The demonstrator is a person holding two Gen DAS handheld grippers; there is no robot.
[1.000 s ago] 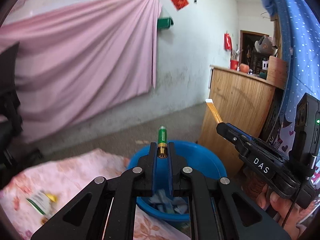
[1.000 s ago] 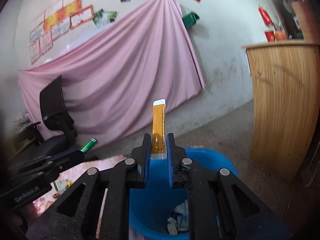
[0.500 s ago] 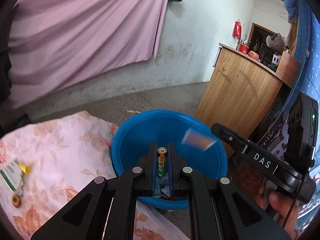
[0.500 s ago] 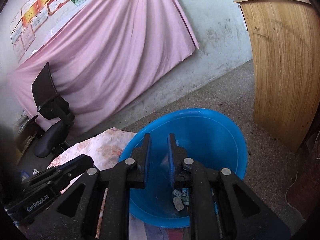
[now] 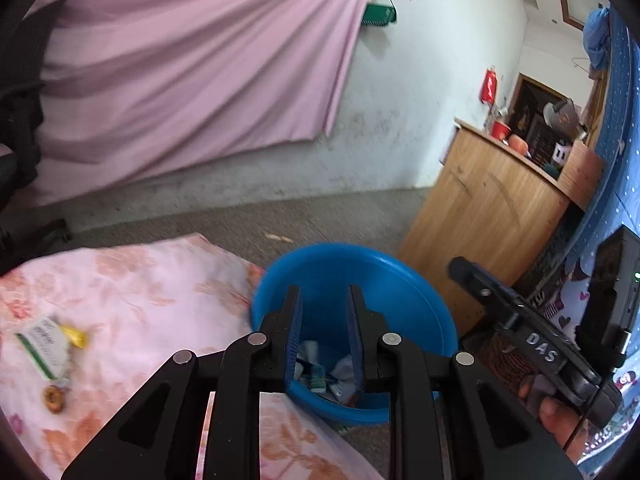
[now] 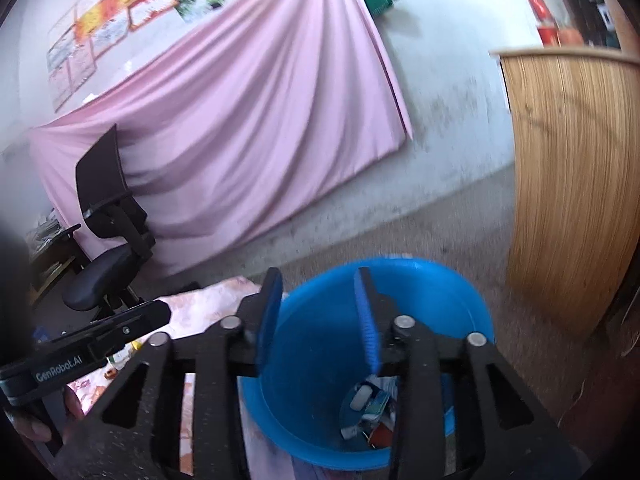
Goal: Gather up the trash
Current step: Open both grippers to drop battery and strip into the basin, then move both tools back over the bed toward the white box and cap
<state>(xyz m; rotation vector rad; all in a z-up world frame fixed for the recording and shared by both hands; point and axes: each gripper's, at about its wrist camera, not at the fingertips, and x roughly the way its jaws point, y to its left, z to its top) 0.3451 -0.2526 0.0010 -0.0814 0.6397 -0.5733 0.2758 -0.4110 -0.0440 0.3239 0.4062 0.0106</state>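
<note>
A blue plastic basin (image 5: 400,292) (image 6: 452,300) stands beside the floral-cloth table, with crumpled wrappers (image 5: 336,376) (image 6: 368,404) lying in its bottom. My left gripper (image 5: 323,300) hangs open over the basin's near rim, nothing between its fingers. My right gripper (image 6: 318,284) is also open and empty above the basin. On the cloth at the left lie a green-and-white wrapper (image 5: 44,344), a small yellow wrapper (image 5: 74,336) and a round brown bit (image 5: 54,394). The right gripper shows in the left wrist view (image 5: 520,328), held by a hand.
The pink floral cloth (image 5: 140,280) covers the table on the left. A wooden counter (image 5: 488,208) (image 6: 576,184) stands just right of the basin. A black office chair (image 6: 108,240) sits at the left by the pink curtain (image 6: 240,128). Grey floor lies beyond the basin.
The left gripper opened and let go of the green battery. The right gripper opened wider after dropping its orange packet. Both views tilted back up a little.
</note>
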